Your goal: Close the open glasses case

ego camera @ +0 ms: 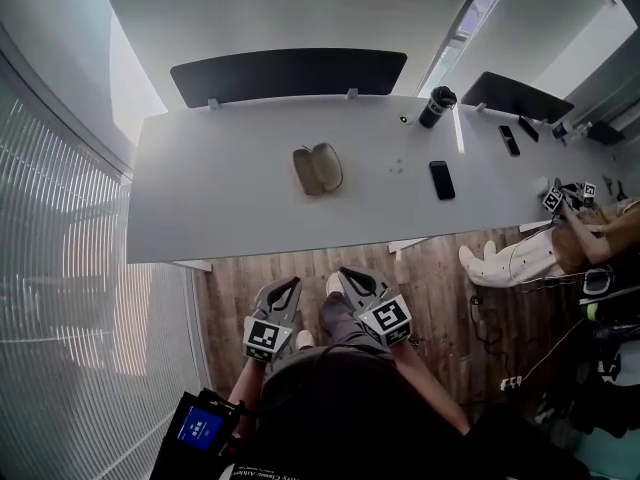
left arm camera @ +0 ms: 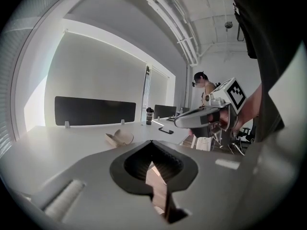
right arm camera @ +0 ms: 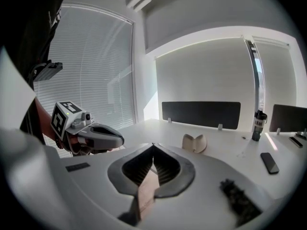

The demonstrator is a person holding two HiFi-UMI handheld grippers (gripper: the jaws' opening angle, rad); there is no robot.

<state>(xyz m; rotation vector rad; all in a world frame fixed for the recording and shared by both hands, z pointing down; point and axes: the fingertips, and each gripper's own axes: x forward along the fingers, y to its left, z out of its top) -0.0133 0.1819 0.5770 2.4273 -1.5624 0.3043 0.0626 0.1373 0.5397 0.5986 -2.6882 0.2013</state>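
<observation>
Jaws together on both: the left gripper (ego camera: 290,284) and the right gripper (ego camera: 345,273) have their tips meeting, with nothing between them. Both hang side by side over the wooden floor (ego camera: 440,278), short of the near edge of the white table (ego camera: 220,203). The glasses case (ego camera: 318,169) lies open near the middle of the table, apart from both grippers. A phone (ego camera: 441,179) lies to its right, and a black cup (ego camera: 436,107) stands by the far edge.
</observation>
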